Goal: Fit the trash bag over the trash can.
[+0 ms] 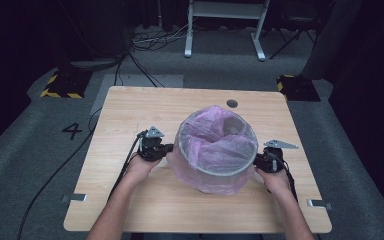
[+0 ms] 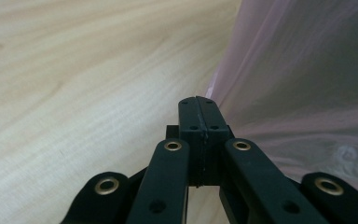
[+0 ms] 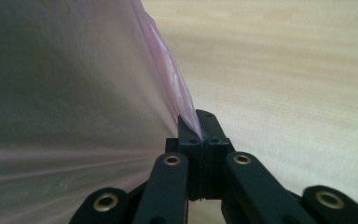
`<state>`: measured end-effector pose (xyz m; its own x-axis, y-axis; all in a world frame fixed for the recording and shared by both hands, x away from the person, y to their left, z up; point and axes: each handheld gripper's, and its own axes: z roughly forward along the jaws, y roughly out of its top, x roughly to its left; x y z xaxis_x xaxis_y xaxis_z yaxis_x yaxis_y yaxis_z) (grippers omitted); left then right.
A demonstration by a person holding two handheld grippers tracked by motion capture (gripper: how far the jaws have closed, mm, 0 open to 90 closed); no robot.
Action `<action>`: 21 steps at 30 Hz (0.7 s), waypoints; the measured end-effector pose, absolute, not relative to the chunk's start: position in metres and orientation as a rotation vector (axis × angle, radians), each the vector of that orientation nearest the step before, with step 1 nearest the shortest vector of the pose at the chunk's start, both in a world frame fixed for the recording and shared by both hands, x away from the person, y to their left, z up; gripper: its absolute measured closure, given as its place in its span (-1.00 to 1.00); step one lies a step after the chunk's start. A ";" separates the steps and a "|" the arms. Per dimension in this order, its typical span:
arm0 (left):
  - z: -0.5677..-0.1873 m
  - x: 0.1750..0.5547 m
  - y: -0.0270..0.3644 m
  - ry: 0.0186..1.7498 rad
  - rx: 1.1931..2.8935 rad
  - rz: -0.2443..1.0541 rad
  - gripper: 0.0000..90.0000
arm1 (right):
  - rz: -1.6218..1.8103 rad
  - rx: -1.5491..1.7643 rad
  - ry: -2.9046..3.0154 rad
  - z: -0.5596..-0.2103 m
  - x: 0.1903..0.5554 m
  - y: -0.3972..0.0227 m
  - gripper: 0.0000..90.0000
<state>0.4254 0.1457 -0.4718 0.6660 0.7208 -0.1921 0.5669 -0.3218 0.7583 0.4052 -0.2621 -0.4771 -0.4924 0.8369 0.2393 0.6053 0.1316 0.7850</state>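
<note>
Closed black fingers (image 3: 200,128) of the right gripper (image 3: 199,125) are clamped on the pink bag (image 1: 215,145), the left gripper (image 2: 198,109) is pinched shut beside it, and the film's hem is judged next to be drawn down the bin (image 1: 217,172).

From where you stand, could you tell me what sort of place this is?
Probably a recording lab or studio: dark curtains, hazard-striped floor blocks, loose cables on grey carpet, one wooden table.

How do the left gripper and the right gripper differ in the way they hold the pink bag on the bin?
The left gripper sits at the bin's left side, the right gripper at its right side. In the right gripper view a fold of the pink bag is plainly pinched between the jaws; in the left gripper view the jaws are pressed together beside the film, and whether they pinch it cannot be told. Both are closed, low beside the bin on the table.
</note>
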 end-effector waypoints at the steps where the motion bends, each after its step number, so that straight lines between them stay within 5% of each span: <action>1: -0.474 0.424 0.146 0.997 2.023 0.224 1.00 | 1.287 1.419 2.155 -0.480 0.404 -0.262 0.99; 9: -0.488 0.419 0.149 1.008 2.005 0.210 1.00 | 1.262 1.437 2.181 -0.492 0.397 -0.262 0.98; 13: -0.481 0.416 0.156 0.957 1.963 0.223 0.94 | 1.317 1.399 2.169 -0.488 0.392 -0.265 0.81; 17: -0.467 0.413 0.163 0.911 1.934 0.229 0.71 | 1.369 1.382 2.108 -0.476 0.387 -0.271 0.36; 21: -0.454 0.409 0.172 0.909 1.888 0.210 0.26 | 1.413 1.342 2.046 -0.462 0.380 -0.276 -0.08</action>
